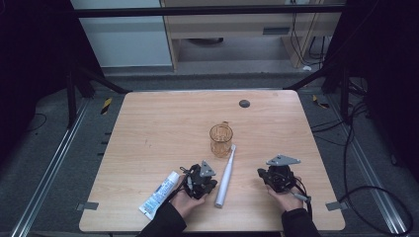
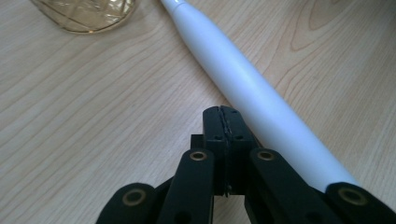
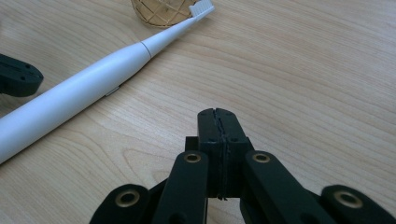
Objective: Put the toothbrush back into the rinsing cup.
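A white electric toothbrush [image 1: 225, 176] lies on the wooden table [image 1: 163, 123], its brush head beside an amber glass cup [image 1: 221, 139]. A toothpaste tube [image 1: 159, 194] lies at the near left. My left gripper [image 1: 210, 181] rests just left of the toothbrush handle [image 2: 261, 100], jaws shut with nothing between them [image 2: 223, 113]. My right gripper [image 1: 263, 176] sits to the right of the toothbrush [image 3: 88, 84], its jaws pressed together and empty [image 3: 217, 115]. The cup's base [image 3: 161, 11] stands behind the bristles.
A small dark round disc [image 1: 244, 103] sits near the table's far edge. Black frame bars and cables surround the table on the floor. Part of the left gripper [image 3: 16, 74] appears at the left edge of the right gripper view.
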Demonstrator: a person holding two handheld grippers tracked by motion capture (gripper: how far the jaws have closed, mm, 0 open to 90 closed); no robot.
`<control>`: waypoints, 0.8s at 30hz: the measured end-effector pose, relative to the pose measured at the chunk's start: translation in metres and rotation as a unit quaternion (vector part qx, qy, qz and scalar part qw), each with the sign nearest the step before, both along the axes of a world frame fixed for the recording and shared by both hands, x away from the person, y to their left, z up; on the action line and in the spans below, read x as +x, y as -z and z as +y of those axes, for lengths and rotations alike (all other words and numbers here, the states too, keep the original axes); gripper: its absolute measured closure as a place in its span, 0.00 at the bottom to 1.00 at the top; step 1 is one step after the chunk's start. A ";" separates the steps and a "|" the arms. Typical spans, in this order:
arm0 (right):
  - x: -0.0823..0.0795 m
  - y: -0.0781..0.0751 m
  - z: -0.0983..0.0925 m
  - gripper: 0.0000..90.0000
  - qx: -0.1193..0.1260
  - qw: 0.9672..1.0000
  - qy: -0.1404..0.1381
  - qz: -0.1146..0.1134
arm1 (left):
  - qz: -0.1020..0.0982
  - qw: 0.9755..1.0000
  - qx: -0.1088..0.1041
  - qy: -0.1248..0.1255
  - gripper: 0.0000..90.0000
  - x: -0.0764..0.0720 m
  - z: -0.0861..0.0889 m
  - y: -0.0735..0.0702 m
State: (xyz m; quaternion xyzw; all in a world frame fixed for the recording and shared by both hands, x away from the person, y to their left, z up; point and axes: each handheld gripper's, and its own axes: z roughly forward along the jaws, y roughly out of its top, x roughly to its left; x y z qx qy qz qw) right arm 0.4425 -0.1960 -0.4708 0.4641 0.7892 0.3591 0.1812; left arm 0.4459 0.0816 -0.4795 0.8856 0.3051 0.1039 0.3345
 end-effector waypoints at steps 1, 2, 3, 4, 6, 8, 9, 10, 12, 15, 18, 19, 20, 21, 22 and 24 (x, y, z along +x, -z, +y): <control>0.000 0.000 0.000 1.00 -0.001 1.000 -0.001 -0.002 | -0.004 1.000 -0.001 -0.006 0.99 -0.001 0.007 -0.004; 0.000 -0.001 0.000 0.99 0.001 1.000 0.000 -0.003 | -0.007 1.000 -0.001 -0.007 0.99 -0.002 0.012 -0.007; -0.001 -0.001 0.001 0.99 0.002 1.000 0.001 -0.002 | -0.009 1.000 -0.006 -0.012 0.99 -0.003 0.016 -0.009; -0.001 -0.002 0.001 0.99 0.000 1.000 -0.001 -0.005 | -0.012 1.000 -0.007 -0.015 0.99 -0.004 0.021 -0.013; -0.001 -0.002 0.002 0.99 0.001 1.000 0.000 -0.006 | -0.015 1.000 -0.012 -0.021 0.99 -0.005 0.027 -0.016; -0.003 -0.005 0.005 0.99 0.006 1.000 -0.003 -0.009 | -0.024 0.999 -0.018 -0.039 0.99 -0.008 0.047 -0.026; -0.003 -0.005 0.005 0.99 0.006 1.000 -0.003 -0.009 | -0.024 0.999 -0.018 -0.039 0.99 -0.008 0.047 -0.026; -0.004 -0.007 0.008 1.00 0.011 1.000 -0.008 -0.012 | -0.033 0.998 -0.021 -0.055 0.99 -0.009 0.063 -0.032; -0.005 -0.008 0.011 1.00 0.016 1.000 -0.012 -0.013 | -0.039 0.996 -0.029 -0.077 0.99 -0.011 0.080 -0.037; -0.005 -0.010 0.018 1.00 0.021 0.999 -0.019 -0.015 | -0.046 0.993 -0.030 -0.107 0.99 -0.012 0.107 -0.041; -0.002 -0.010 0.029 1.00 0.027 0.999 -0.032 -0.010 | -0.055 0.987 -0.034 -0.144 0.99 -0.011 0.134 -0.043; -0.002 -0.010 0.029 1.00 0.027 0.999 -0.032 -0.010 | -0.055 0.987 -0.034 -0.144 0.99 -0.011 0.134 -0.043; -0.002 -0.010 0.032 1.00 0.028 0.999 -0.035 -0.009 | -0.057 0.985 -0.033 -0.157 0.99 -0.011 0.143 -0.044; 0.000 -0.008 0.042 1.00 0.027 0.998 -0.047 -0.010 | -0.057 0.981 -0.039 -0.182 0.99 -0.010 0.160 -0.043; 0.000 -0.007 0.047 1.00 0.026 0.998 -0.052 -0.009 | -0.057 0.979 -0.038 -0.191 0.99 -0.009 0.167 -0.043; 0.001 -0.005 0.057 1.00 0.027 0.998 -0.064 -0.004 | -0.059 0.975 -0.035 -0.210 0.99 -0.009 0.179 -0.041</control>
